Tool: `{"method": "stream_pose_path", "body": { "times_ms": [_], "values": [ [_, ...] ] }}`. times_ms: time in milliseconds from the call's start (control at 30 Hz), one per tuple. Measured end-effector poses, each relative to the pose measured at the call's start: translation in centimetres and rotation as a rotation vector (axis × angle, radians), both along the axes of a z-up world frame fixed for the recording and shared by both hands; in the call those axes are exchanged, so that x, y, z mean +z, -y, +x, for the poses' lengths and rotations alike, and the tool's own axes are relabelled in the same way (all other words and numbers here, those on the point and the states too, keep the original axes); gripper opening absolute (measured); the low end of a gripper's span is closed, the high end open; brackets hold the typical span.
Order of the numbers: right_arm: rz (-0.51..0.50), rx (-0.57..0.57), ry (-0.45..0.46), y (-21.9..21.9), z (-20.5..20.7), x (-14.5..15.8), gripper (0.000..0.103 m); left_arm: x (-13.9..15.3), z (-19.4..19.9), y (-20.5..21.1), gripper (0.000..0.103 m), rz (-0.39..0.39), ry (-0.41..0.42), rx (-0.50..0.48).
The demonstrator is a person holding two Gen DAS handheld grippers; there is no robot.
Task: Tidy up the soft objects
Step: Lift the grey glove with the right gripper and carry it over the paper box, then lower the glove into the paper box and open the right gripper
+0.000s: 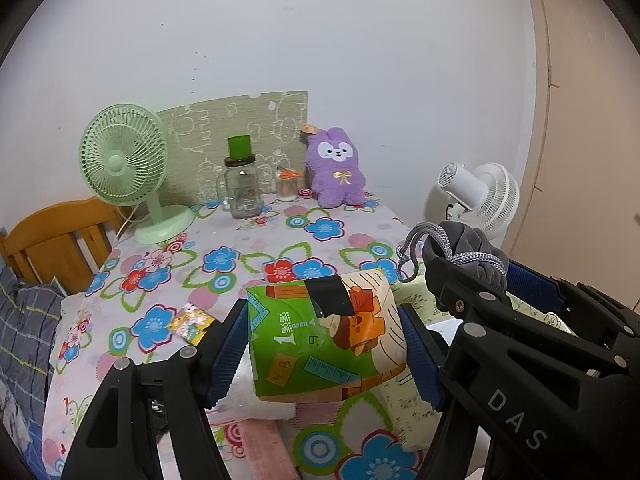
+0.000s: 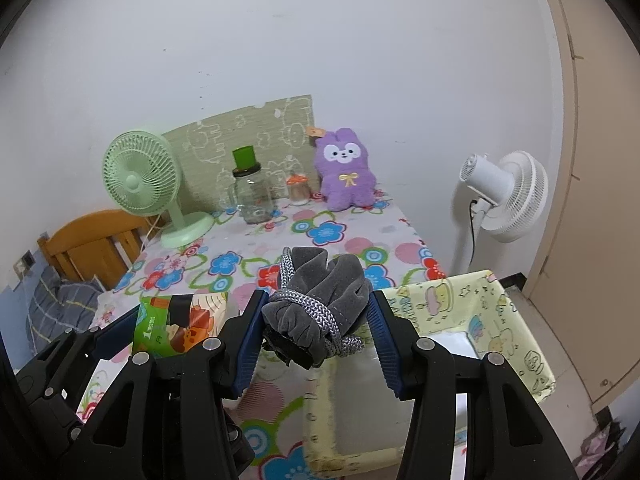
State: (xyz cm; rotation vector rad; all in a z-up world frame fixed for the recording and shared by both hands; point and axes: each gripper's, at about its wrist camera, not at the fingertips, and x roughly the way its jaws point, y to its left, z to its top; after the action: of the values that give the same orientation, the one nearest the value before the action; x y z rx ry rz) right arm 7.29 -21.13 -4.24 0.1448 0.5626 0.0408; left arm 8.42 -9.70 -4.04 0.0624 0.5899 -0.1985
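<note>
Yellow fabric bin [image 2: 516, 320] (white lining)

Flowered table [image 1: 256, 240] — green fan [image 1: 124, 164], jar [image 1: 241, 188], purple plush [image 1: 338, 170], perhaps a card [image 1: 191, 323].

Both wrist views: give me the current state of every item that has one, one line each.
Left hand-held gripper: shut on the tissue pack, held off the table.
Right hand-held gripper: shut on the grey drawstring pouch, cord wound around it.
Yellow fabric box: open-topped, nothing visible inside.
Glass jar: upright, green lid on, looks empty.
Purple plush: sitting upright against the wall.
Green fan: upright.
</note>
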Motion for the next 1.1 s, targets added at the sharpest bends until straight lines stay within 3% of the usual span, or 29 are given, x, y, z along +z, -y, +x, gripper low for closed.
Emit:
{"method": "stream_pose_path", "body": {
  "times_ms": [1100],
  "values": [
    [0.008, -0.109, -0.096, 9.3, 2.4, -4.0, 0.054, -3.7, 3.6, 9.8, 0.075, 0.036, -0.093, -0.163]
  ]
}}
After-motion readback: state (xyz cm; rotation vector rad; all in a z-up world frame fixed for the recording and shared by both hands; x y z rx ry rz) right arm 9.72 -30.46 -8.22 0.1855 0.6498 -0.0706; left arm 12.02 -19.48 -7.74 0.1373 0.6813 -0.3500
